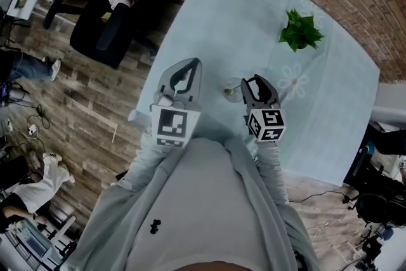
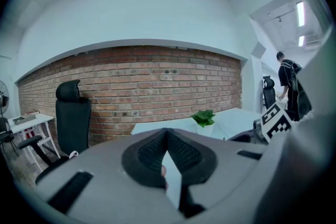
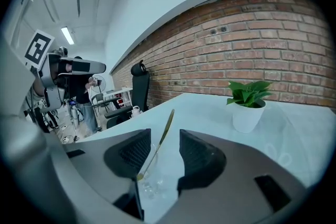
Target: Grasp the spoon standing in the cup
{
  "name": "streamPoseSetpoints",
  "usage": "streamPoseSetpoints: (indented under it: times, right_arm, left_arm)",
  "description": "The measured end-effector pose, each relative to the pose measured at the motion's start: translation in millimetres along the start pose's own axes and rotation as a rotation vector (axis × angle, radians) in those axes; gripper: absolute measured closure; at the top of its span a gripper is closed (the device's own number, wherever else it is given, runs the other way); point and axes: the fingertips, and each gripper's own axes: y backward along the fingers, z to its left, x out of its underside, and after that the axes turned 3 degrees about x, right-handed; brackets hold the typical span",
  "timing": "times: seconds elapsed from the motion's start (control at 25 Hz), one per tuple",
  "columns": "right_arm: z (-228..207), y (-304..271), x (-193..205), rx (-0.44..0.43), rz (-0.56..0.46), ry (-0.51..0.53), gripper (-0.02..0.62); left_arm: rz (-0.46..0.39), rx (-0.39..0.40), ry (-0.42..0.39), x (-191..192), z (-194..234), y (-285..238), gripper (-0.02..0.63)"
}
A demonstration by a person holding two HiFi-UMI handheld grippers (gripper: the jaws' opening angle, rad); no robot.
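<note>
near the table (image 1: 209, 22)'s front edge | spoon (image 3: 159, 136) leans in clear cup (image 3: 149, 182) | right gripper (image 3: 163, 140) jaws apart, flanking spoon, no contact | left gripper (image 2: 167, 135) jaws together, empty, at left edge | potted plant (image 3: 247, 105) toward far edge

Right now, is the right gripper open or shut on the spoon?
Open. The right gripper has its jaws apart either side of the spoon, which leans in the clear cup.

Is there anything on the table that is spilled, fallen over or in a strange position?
Nothing stands out. The cup stands upright on the tablecloth, the spoon leans in it as spoons do, and the potted plant is upright. No spill shows.
</note>
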Motion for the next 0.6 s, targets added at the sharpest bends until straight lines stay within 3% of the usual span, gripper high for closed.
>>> streamPoseSetpoints:
  times: [0.24, 0.6]
  right_arm:
    - [1.0, -3.2, 0.7, -0.002, -0.002, -0.001, 0.414]
    - [1.4, 0.3, -0.5, 0.003, -0.005, 0.017, 0.465]
  left_arm:
    - [0.001, 0.002, -0.004, -0.1, 0.7, -2.1, 0.588]
    - [-0.009, 0.013, -0.003, -3.7, -1.5, -2.9, 0.588]
